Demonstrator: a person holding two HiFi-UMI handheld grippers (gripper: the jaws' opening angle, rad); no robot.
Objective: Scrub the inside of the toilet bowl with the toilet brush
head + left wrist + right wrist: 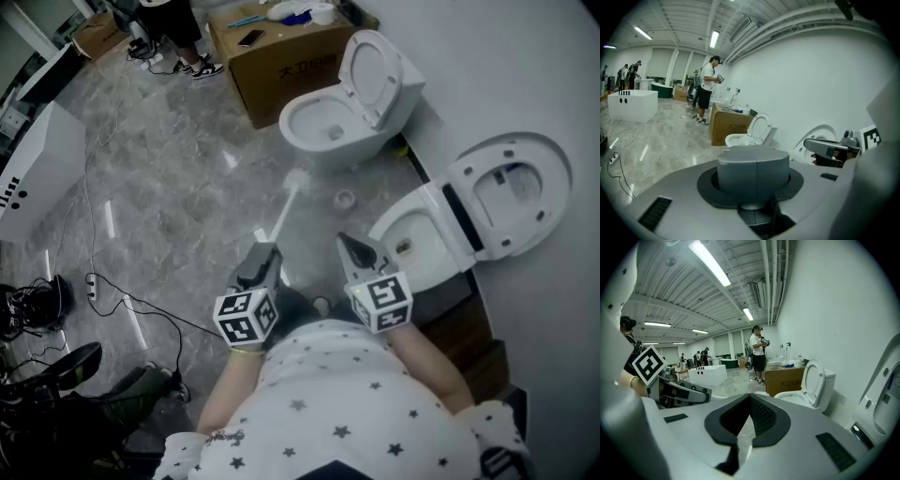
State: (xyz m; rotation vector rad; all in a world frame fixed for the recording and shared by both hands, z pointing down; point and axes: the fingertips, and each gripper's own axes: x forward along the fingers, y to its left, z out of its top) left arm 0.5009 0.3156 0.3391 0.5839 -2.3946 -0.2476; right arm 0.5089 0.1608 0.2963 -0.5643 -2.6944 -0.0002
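Observation:
The toilet brush (284, 215) has a white handle and a pale head that hovers over the floor, pointing toward the far toilet (319, 127). My left gripper (262, 260) is shut on its grey handle end (753, 171), which fills the left gripper view between the jaws of that gripper (753, 187). My right gripper (352, 249) is shut and holds nothing, just left of the near toilet's bowl (410, 239). That toilet's lid (511, 192) is raised against the wall. In the right gripper view the right gripper (749, 425) aims toward the far toilet (806, 392).
A cardboard box (281, 56) with items on top stands behind the far toilet, and a person's feet (195, 66) are beside it. A small round fitting (345, 199) lies on the marble floor. Cables (112, 292) and a white tub (37, 173) are on the left.

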